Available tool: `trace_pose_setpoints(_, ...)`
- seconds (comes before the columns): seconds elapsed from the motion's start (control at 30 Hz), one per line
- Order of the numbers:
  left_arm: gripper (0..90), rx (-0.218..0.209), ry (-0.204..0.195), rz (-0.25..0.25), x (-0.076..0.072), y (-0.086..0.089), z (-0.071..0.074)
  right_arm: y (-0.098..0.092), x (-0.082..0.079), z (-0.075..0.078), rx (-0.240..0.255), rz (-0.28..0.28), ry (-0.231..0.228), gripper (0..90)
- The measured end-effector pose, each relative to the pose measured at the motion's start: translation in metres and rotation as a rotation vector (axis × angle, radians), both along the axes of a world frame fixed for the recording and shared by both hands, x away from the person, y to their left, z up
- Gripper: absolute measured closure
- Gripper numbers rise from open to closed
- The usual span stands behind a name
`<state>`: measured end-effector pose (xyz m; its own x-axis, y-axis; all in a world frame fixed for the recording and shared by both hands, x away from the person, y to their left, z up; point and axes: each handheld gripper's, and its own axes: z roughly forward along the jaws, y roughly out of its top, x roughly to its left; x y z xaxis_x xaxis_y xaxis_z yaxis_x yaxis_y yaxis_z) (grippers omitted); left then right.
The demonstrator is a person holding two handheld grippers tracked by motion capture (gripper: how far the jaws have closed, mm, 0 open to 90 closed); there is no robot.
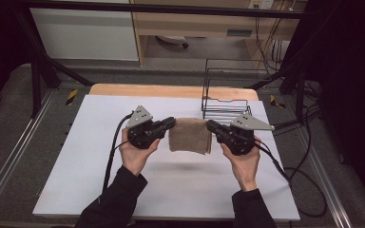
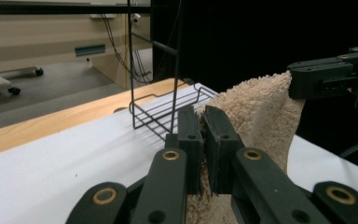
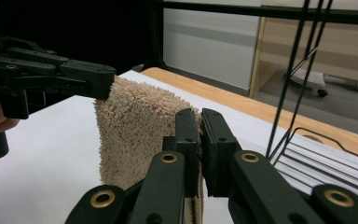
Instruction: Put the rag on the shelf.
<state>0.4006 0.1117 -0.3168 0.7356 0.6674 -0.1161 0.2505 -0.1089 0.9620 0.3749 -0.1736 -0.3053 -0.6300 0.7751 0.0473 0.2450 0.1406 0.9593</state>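
Towel (image 1: 190,135), tan and fluffy, hangs pinched between both clamped hand-held grippers (image 1: 170,124) (image 1: 211,126).

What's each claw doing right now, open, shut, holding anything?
Left claw: shut on the towel, at its left edge.
Right claw: shut on the towel, at its right edge.

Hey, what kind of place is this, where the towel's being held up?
Probably a lab or workshop set up for recording: a white table inside a black metal frame, cables trailing over grey carpet, and wooden office furniture behind.
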Motion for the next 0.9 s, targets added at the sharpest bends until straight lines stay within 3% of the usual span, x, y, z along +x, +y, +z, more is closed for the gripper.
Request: trace_pose_setpoints(0.9,85.5,-0.069,-0.081,-0.024,0.023,-0.047,0.035,-0.039,0.003,0.038,0.017,-0.103,-0.103,86.2)
